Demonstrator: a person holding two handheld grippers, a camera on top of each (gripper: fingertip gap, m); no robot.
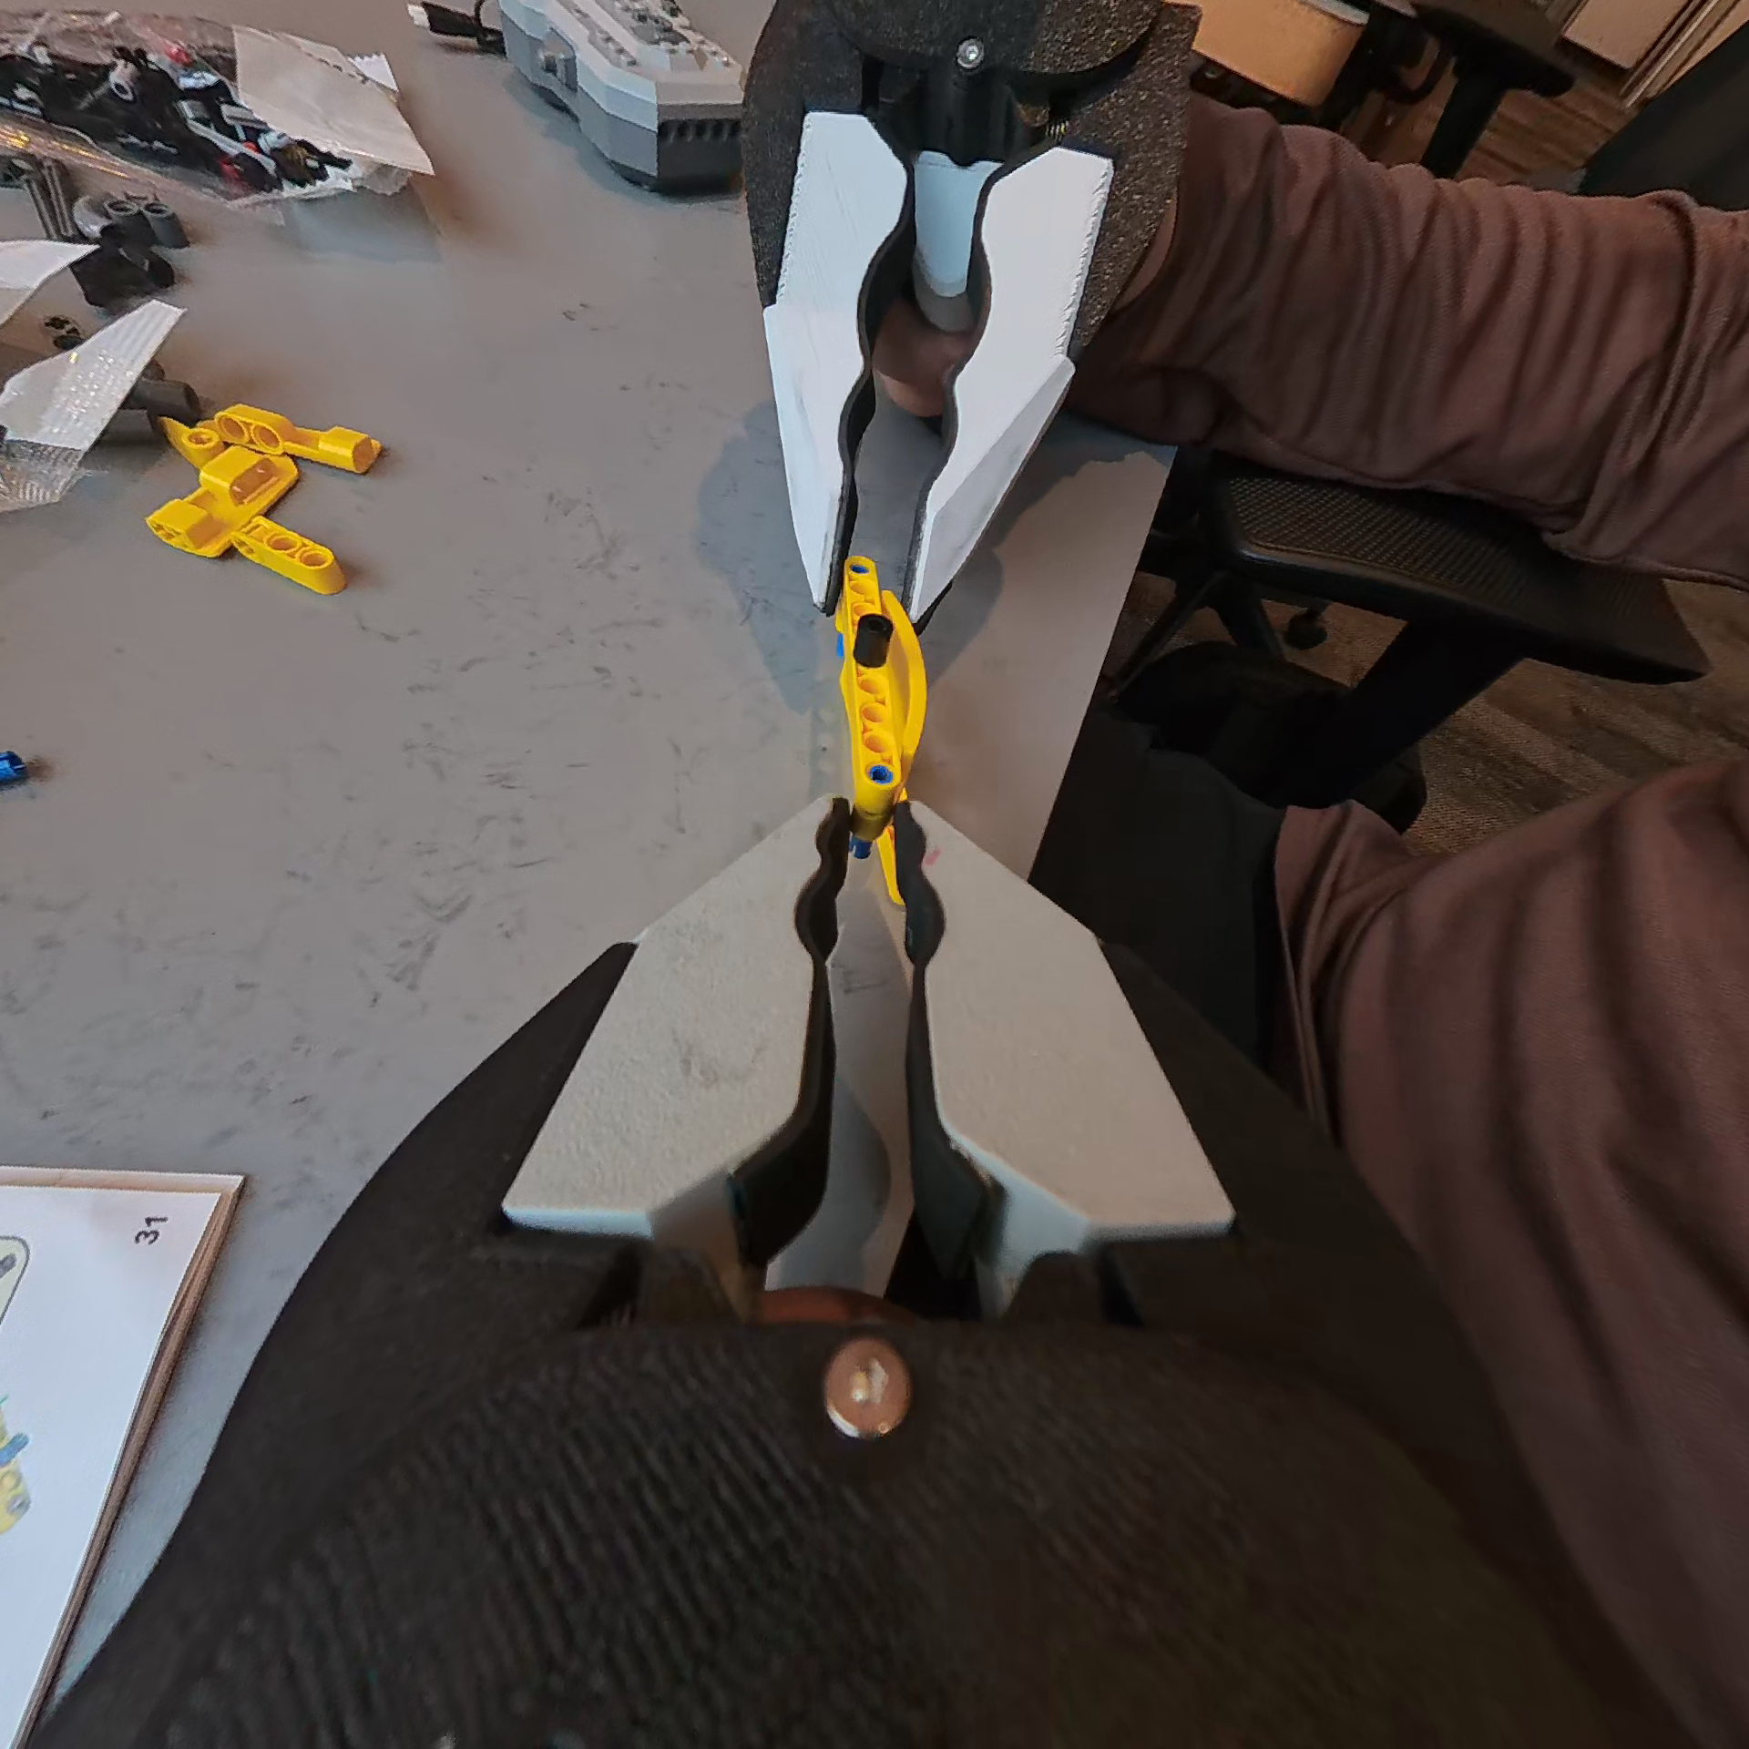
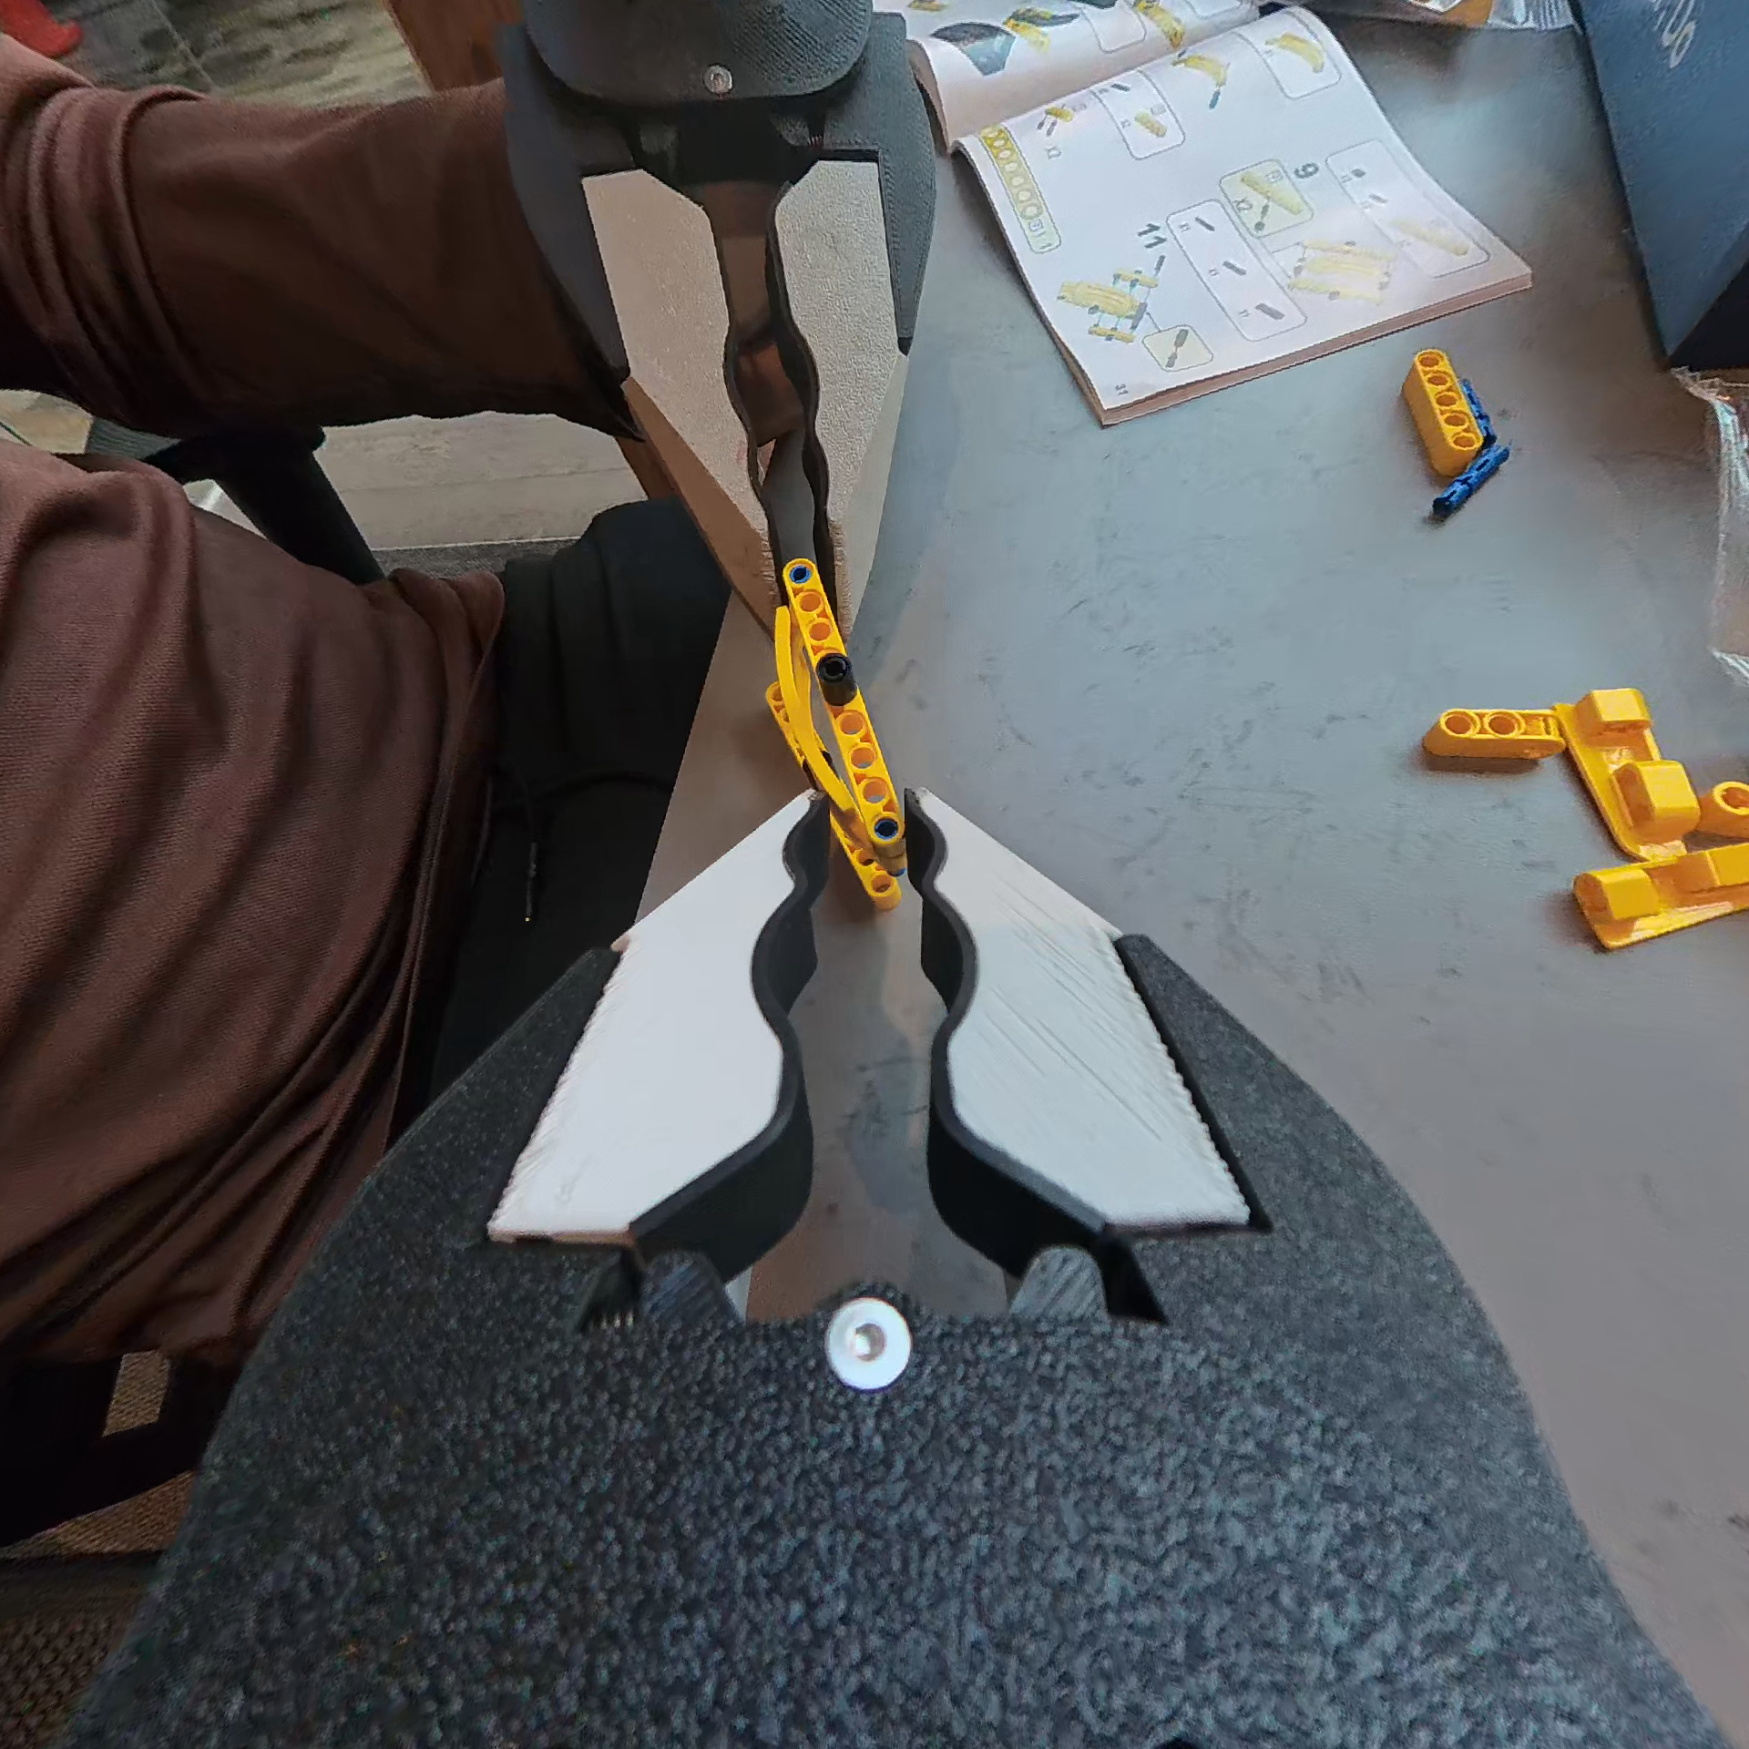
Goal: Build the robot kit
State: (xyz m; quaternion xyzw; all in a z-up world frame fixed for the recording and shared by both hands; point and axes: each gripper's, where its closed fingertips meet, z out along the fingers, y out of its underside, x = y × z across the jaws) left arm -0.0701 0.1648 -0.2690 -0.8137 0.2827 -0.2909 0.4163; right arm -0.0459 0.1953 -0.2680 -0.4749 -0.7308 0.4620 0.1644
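You are holding one yellow beam assembly [image 1: 875,705] between your two grippers, up in the air just above the near edge of the grey table [image 1: 473,757]. It is a long yellow piece with a row of round holes, and a thin curved yellow strip runs along one side of it. Its long way runs straight from one gripper to the other, like a little bridge.

Your left gripper [image 1: 866,821] has its jaws pinched tight on one end of the piece, where a blue pin [image 1: 880,774] sits in a hole. Your right gripper [image 2: 861,833] pinches the other end, and its jaws are closed on the piece too. In the right wrist view the far end points up and away toward your left gripper [image 2: 804,568].

A short black peg [image 1: 873,639] sticks out of the side of the beam, closer to the right gripper's end.

Some loose yellow parts [image 1: 256,492] lie well apart on the table. An open instruction booklet [image 2: 1230,208] lies flat farther off. Near it rests a short yellow beam [image 2: 1440,412] with a blue rod [image 2: 1470,481] touching it. A clear bag of dark pieces [image 1: 189,104] sits at the far side.
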